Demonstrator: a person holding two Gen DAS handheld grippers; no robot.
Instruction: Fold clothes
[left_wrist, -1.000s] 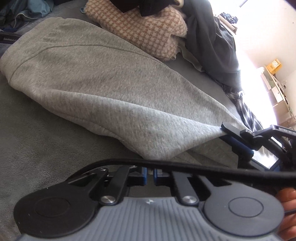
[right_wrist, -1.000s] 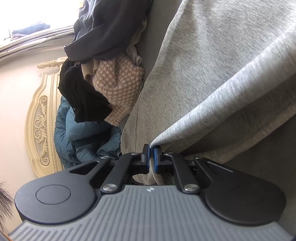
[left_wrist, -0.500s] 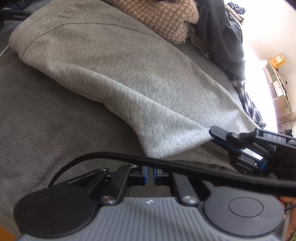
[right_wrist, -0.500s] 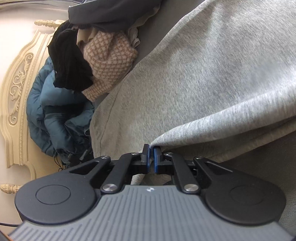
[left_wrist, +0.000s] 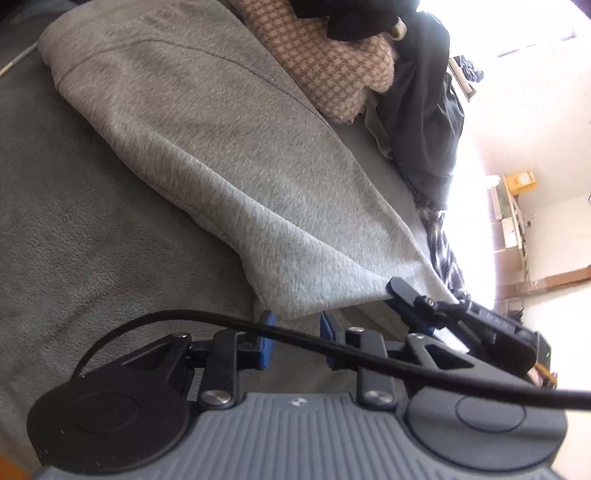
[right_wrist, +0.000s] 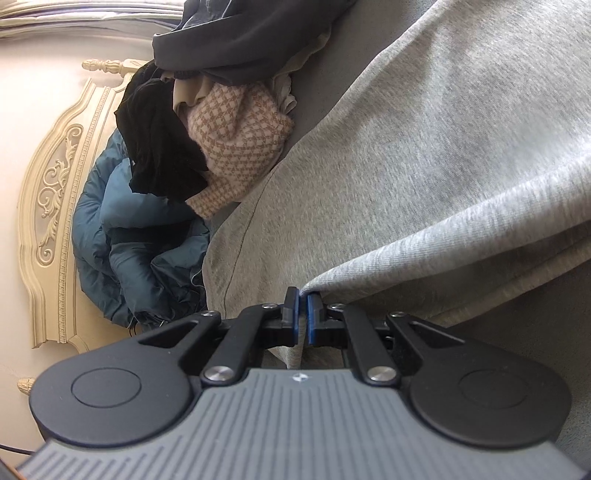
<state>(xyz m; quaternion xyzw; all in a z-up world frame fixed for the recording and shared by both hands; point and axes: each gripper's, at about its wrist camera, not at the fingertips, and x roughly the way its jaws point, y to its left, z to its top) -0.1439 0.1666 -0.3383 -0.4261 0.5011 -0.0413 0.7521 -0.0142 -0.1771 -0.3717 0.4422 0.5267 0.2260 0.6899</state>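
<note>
Left tongs (left_wrist: 293, 332) just opening, grey top (left_wrist: 229, 155) on the bed (left_wrist: 74, 240) loose between the pads, right tongs (right_wrist: 302, 310) pinching its edge tight, so maybe a crooked fold from pulling one corner alone.

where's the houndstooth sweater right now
The houndstooth sweater lies in the clothes pile at upper left of the right wrist view, between a black garment and the grey sweatshirt, with a dark navy garment above it.

Both wrist views close, angled down along tongs; share grey garment (left_wrist: 229, 155), houndstooth knit (right_wrist: 240, 136).
</note>
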